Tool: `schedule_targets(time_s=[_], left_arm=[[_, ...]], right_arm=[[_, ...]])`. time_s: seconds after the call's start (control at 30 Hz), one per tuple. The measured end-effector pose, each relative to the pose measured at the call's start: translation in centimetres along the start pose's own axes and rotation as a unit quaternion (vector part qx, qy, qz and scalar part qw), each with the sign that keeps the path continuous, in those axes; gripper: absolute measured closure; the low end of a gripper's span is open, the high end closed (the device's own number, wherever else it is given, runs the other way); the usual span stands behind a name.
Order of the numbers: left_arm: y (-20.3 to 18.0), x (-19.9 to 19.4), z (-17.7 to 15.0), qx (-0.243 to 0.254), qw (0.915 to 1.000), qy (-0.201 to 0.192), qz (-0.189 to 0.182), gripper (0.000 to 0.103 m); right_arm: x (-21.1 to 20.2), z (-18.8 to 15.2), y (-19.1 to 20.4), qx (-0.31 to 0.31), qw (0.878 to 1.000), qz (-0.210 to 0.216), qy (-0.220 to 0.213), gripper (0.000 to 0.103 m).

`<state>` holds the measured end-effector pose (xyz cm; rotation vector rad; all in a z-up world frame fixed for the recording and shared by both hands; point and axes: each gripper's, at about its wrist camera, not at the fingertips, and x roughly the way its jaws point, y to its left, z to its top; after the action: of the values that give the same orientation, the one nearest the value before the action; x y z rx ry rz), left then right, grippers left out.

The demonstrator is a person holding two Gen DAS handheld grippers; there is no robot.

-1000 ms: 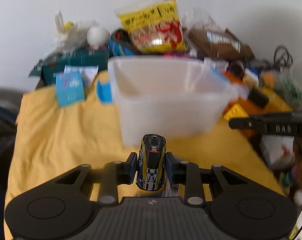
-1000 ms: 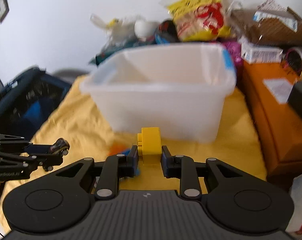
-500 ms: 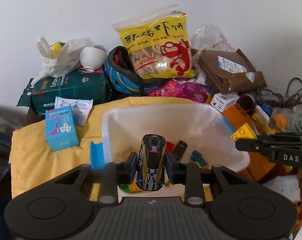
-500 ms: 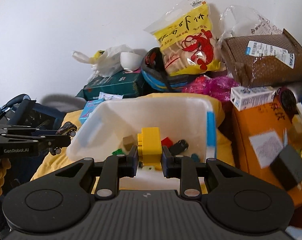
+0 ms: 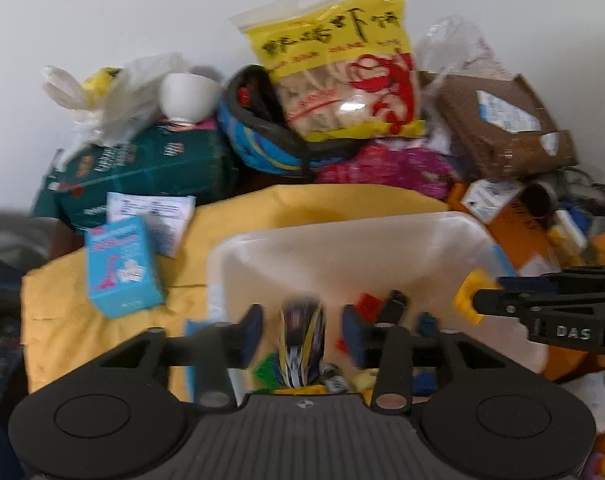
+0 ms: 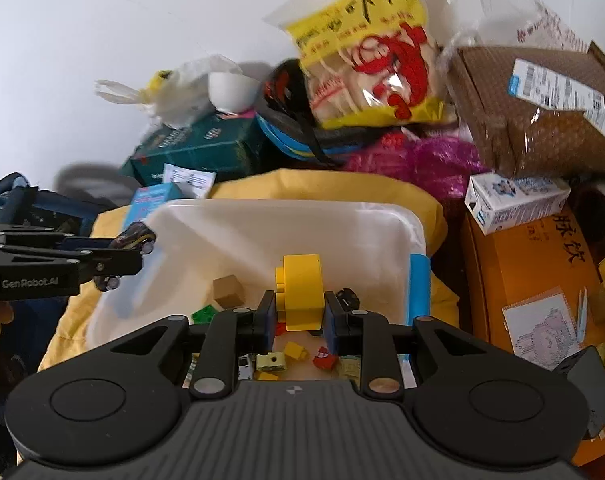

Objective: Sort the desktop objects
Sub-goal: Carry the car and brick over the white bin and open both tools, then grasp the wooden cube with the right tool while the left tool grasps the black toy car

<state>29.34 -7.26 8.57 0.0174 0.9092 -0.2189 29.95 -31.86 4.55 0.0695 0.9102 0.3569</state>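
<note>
Dropping stage: left tongs [image 5: 300, 330] had opened wide since half a second earlier, toy car [image 5: 302, 346] loose between them, falling into the white bin [image 5: 342, 240]. Right tongs [image 6: 296, 314] were narrow, clamping the yellow block [image 6: 302, 288] over the bin; its release looked next.

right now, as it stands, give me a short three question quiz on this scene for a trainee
1. True or false: the right gripper is shut on the yellow block.
2. The left gripper is: A) shut on the toy car; B) open, its fingers clear of the car; C) out of view.
3. Which container lies below both grippers?

Key: 1 true; 2 B; 3 the white plastic bin.
</note>
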Motion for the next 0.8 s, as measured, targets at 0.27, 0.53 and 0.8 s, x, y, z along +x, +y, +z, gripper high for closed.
schedule_targets(time_s=[0.27, 0.53, 0.8], left_arm=[[0.5, -3.9, -5.0, 0.038, 0.9973, -0.059, -0.023, 0.047], [1.3, -4.7, -18.1, 0.026, 0.9991, -0.02, -0.028, 0.047], [1.4, -1.8, -23.6, 0.017, 0.9984, 0.041, -0.037, 0.047]], right_arm=[[0.0, -1.0, -0.2, 0.0, 1.0, -0.006, -0.007, 0.059], [-3.2, -12.4, 4.5, -0.063, 0.996, 0.06, -0.002, 0.056], [-0.8, -23.6, 10.9, -0.148, 0.98, 0.12, 0.062, 0.056]])
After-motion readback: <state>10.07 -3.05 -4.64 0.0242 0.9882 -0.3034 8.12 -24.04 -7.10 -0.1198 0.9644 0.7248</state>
